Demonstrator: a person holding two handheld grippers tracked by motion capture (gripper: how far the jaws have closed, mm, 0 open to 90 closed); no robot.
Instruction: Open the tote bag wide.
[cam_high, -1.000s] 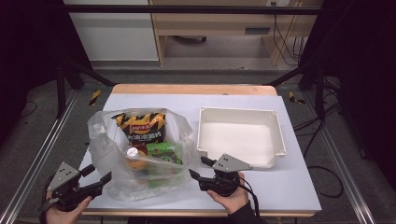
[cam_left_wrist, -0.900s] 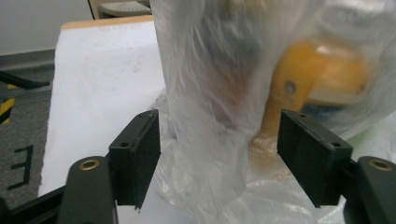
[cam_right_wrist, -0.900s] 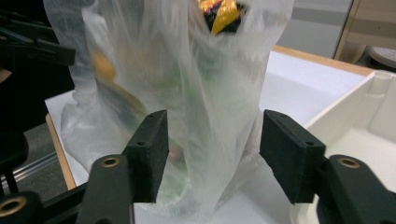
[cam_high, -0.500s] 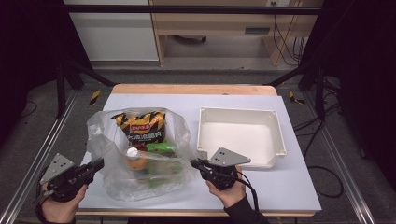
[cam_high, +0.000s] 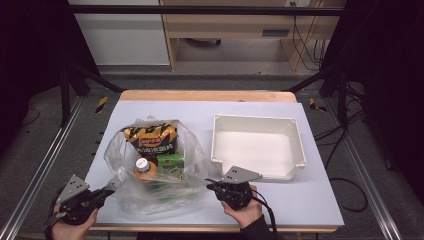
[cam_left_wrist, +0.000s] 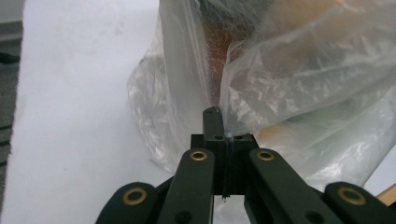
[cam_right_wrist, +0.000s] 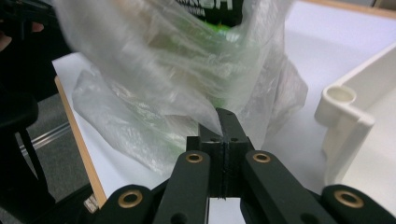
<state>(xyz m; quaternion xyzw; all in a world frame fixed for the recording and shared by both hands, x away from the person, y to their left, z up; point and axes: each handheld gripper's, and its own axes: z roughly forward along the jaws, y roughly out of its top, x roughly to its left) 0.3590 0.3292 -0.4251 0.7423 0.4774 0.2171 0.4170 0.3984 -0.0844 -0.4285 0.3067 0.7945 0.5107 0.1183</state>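
From above, a clear plastic bag (cam_high: 155, 172) lies on the white table (cam_high: 310, 210), just left of an empty white tray (cam_high: 257, 147). Inside the bag, at its far end, lies a yellow and black snack packet (cam_high: 150, 139) whose writing is too small to read. Nearer than that are a green carton (cam_high: 172, 162) and an orange bottle with a white cap (cam_high: 143, 167). The left gripper (cam_high: 107, 191) sits at the bag's near left corner and the right gripper (cam_high: 212, 186) at its near right edge, each held by a hand at the table's front.

In the left gripper view, the jaws have just been closing and now stand fully together, pinching a fold of the bag's film (cam_left_wrist: 224, 116) between the tips. Orange and green shapes show blurred through the plastic beyond.

In the right gripper view, the jaws have likewise come together and clamp a peak of the bag (cam_right_wrist: 205, 116). Behind the film a dark and green package (cam_right_wrist: 215, 14) shows white block letters, cut off and unreadable. The tray's corner (cam_right_wrist: 348, 114) stands to the right of the bag.
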